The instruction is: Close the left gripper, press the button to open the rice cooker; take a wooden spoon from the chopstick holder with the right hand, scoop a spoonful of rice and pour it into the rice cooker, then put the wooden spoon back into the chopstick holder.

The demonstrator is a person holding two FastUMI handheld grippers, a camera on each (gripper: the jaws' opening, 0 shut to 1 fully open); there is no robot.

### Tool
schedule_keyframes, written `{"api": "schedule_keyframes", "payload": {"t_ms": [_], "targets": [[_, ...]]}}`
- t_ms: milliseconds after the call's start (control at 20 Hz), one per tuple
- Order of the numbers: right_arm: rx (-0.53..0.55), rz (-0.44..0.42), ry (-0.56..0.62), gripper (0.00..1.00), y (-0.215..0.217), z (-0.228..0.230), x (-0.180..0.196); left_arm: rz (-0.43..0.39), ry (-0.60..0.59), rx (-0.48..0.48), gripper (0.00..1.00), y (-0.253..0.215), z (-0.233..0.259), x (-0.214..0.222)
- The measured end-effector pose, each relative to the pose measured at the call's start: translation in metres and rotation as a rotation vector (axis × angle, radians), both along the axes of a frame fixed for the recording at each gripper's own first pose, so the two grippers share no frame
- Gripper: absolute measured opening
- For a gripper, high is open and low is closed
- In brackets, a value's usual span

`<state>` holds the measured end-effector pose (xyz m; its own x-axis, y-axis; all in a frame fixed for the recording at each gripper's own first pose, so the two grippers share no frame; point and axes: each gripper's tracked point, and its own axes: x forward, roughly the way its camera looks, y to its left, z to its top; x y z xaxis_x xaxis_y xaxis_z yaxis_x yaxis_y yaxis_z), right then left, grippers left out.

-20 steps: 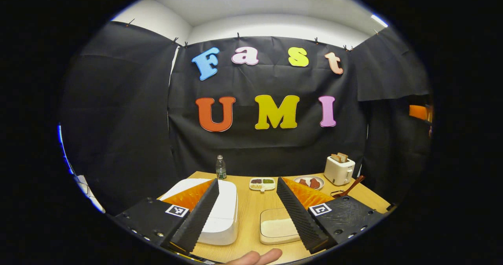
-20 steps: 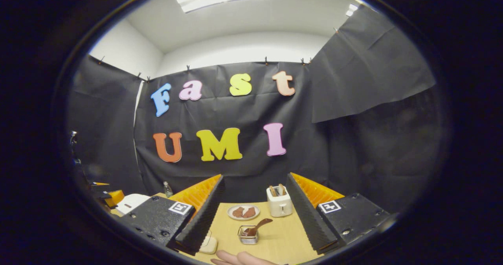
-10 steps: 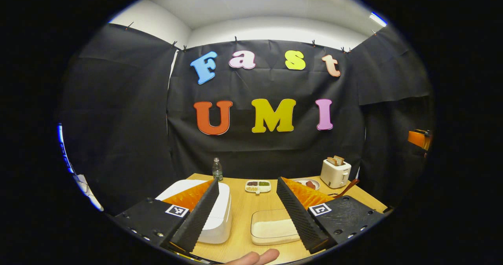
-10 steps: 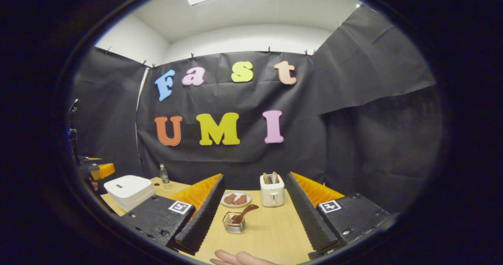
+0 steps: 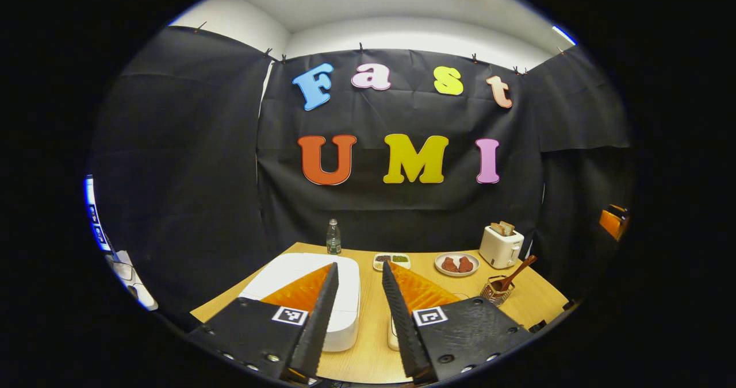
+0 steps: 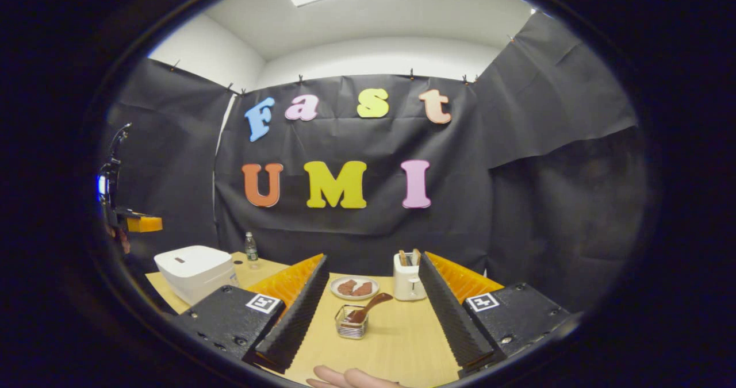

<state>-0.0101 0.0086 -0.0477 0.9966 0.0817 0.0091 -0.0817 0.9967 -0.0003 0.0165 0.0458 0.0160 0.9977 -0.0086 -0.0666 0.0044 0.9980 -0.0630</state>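
The white rice cooker (image 5: pixel 282 270) sits with its lid down on the left of the wooden table (image 5: pixel 368 296), partly under my left gripper (image 5: pixel 360 266). That gripper hovers above the cooker's right edge, its fingers narrowed but still apart and holding nothing. A sliver of the rice tray (image 5: pixel 393 335) peeks out beside the right finger. The wooden spoon (image 5: pixel 517 270) leans in the wire chopstick holder (image 5: pixel 495 289) at the right. My right gripper (image 6: pixel 372 257) is open and empty, with the holder (image 6: pixel 351 325) and spoon (image 6: pixel 371 306) between its fingers farther ahead. The cooker (image 6: pixel 192 264) stands at the left.
A white toaster (image 5: pixel 500 247) with bread, a plate of brown food (image 5: pixel 457 264), a divided dish (image 5: pixel 392 260) and a water bottle (image 5: pixel 333 244) line the table's back. A person's fingertips (image 6: pixel 351 379) show at the bottom of the right gripper view.
My left gripper's fingers have drawn much closer together, and it has shifted over the cooker's right edge. The right gripper view has swung so the cooker came into sight.
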Motion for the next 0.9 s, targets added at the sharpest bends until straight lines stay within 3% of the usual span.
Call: {"api": "schedule_keyframes", "payload": {"t_ms": [150,200,350,550,900], "targets": [[-0.005,0.019,0.005,1.0,0.008,-0.014,-0.001,0.027,0.027,0.026,0.22,0.017,-0.003,0.014],[0.001,0.028,0.006,1.0,0.013,-0.018,-0.002,0.015,0.045,0.024,0.02,0.018,-0.007,0.02],[0.038,0.059,0.028,1.0,0.024,-0.024,-0.004,0.037,0.088,0.019,0.0,0.035,-0.024,0.037],[0.015,0.026,0.034,1.0,0.024,-0.027,0.001,0.026,0.167,0.042,0.0,0.054,-0.054,0.06],[0.027,0.072,0.107,1.0,0.052,-0.061,0.011,0.03,0.301,-0.015,0.0,0.079,-0.108,0.089]]}}
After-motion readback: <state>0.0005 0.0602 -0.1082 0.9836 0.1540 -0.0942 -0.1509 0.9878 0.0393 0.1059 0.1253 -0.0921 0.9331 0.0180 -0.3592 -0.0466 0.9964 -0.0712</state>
